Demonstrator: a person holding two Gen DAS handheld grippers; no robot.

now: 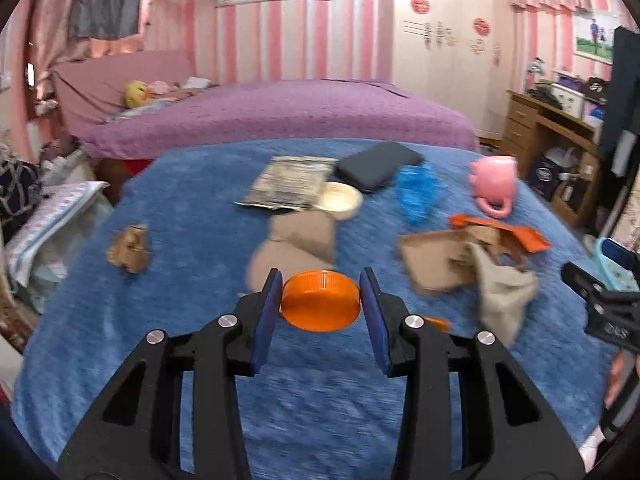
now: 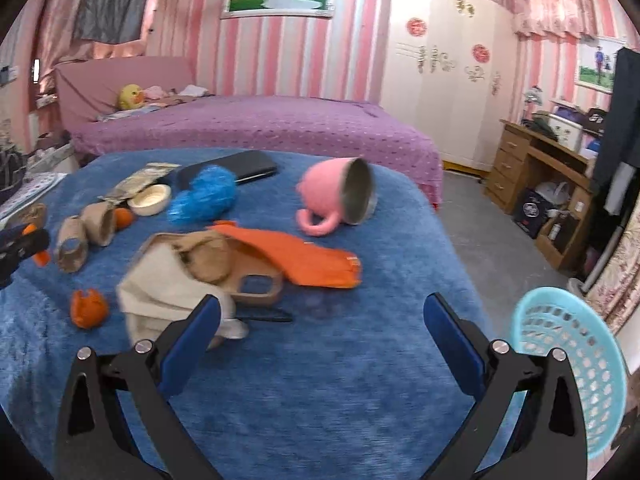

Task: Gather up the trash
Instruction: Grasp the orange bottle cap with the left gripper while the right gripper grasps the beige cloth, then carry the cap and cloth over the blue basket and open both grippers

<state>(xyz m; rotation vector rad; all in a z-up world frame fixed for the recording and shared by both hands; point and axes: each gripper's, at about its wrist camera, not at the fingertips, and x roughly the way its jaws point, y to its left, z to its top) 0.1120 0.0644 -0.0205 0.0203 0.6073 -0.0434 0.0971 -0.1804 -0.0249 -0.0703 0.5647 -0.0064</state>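
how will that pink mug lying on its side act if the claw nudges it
The pink mug with the grey metal lining lies tipped on the blue fuzzy cover, so it would probably roll a little. Its looped handle touches the cover and likely stops it. It looks rigid, not floppy.

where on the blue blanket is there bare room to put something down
Bare blue blanket lies near the front edge, between the open right tool and the orange cloth, and right of the pink mug. The middle and left are crowded: cardboard scraps, paper tubes, blue scrubber.
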